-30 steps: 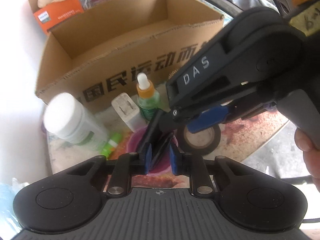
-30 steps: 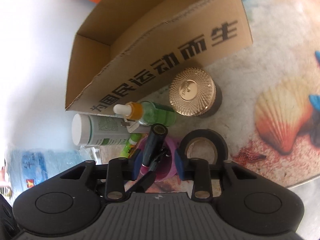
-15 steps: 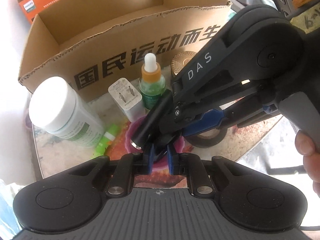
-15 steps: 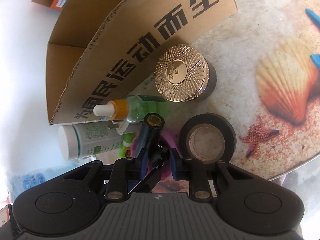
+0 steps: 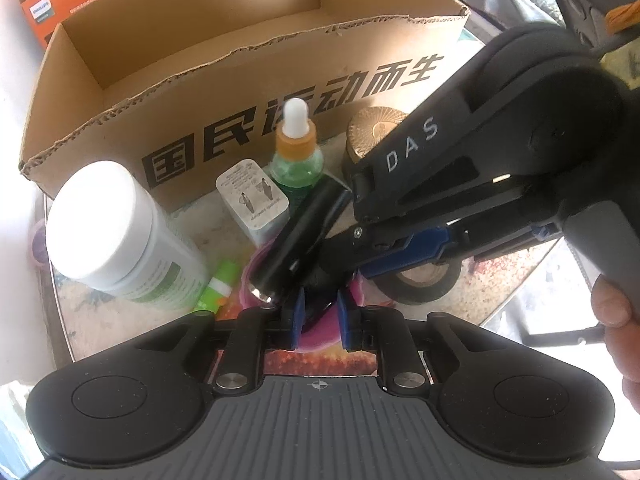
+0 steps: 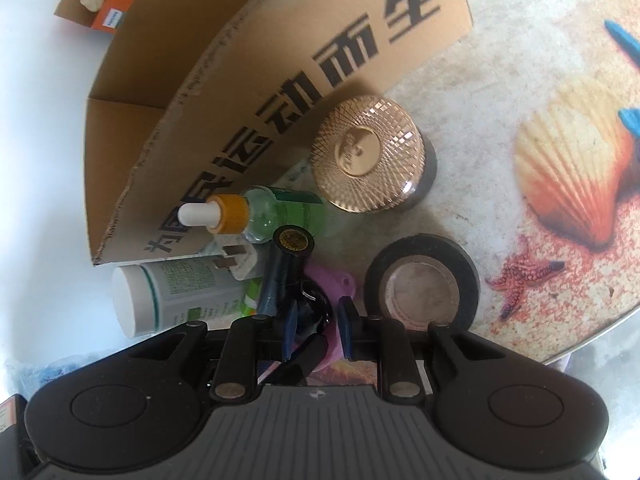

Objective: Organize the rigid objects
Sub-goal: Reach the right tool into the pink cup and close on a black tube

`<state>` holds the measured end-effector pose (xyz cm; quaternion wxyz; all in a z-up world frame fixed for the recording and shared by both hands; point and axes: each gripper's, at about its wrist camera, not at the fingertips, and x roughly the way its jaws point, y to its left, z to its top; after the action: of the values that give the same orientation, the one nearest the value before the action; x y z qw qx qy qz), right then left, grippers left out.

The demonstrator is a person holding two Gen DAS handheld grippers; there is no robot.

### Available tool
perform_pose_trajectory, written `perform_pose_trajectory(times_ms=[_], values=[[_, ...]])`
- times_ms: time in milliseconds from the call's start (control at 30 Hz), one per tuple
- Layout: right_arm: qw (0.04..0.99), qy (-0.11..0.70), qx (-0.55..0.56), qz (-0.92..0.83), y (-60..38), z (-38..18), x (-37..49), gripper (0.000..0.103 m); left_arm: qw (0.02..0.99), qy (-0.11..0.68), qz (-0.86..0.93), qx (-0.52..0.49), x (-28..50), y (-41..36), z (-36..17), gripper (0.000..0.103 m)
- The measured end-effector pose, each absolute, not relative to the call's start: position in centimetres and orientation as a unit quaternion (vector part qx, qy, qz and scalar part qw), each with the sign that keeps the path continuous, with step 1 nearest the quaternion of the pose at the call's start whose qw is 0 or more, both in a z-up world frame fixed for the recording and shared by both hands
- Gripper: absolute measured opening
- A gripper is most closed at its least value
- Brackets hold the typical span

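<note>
The left gripper (image 5: 320,316) is sitting nearly closed around a dark part low between its blue pads, though what it is pinching is hard to tell. The right gripper (image 6: 316,326), its jaws having just been closing, is clamping the black cylinder (image 5: 298,246), which is leaning tilted over a pink object (image 6: 332,280) on the desk (image 6: 500,92). Around it are standing a white bottle (image 5: 116,236), a white charger (image 5: 252,200), a green dropper bottle (image 5: 296,156), a gold-lidded jar (image 6: 368,152) and a black tape roll (image 6: 422,286). Behind them the cardboard box (image 5: 248,80) is lying open, and only the left wrist view is showing its bare inside. An orange box (image 5: 68,0) is standing beyond.
</note>
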<state>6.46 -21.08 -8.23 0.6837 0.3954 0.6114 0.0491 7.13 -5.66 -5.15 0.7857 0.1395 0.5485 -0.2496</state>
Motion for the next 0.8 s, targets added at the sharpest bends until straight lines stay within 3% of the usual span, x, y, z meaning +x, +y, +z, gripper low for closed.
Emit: perform_pose_trajectory(times_ms=[400, 600, 667, 800], values=[[0.692, 0.605, 0.390, 0.060, -21.3, -7.5, 6.7, 0.024, 0.782, 0.549, -0.253, 0.148, 7.0, -5.9, -5.3, 0.025], [0.697, 0.610, 0.371, 0.071, -21.0, -7.8, 7.3, 0.024, 0.784, 0.572, -0.226, 0.082, 7.5, -5.0, -5.4, 0.027], [0.699, 0.615, 0.357, 0.079, -20.8, -7.9, 7.7, 0.024, 0.778, 0.586, -0.218, 0.054, 7.6, -4.6, -5.6, 0.035], [0.704, 0.621, 0.331, 0.092, -20.3, -7.7, 8.3, 0.024, 0.771, 0.600, -0.212, 0.021, 6.8, -4.2, -5.9, 0.036]])
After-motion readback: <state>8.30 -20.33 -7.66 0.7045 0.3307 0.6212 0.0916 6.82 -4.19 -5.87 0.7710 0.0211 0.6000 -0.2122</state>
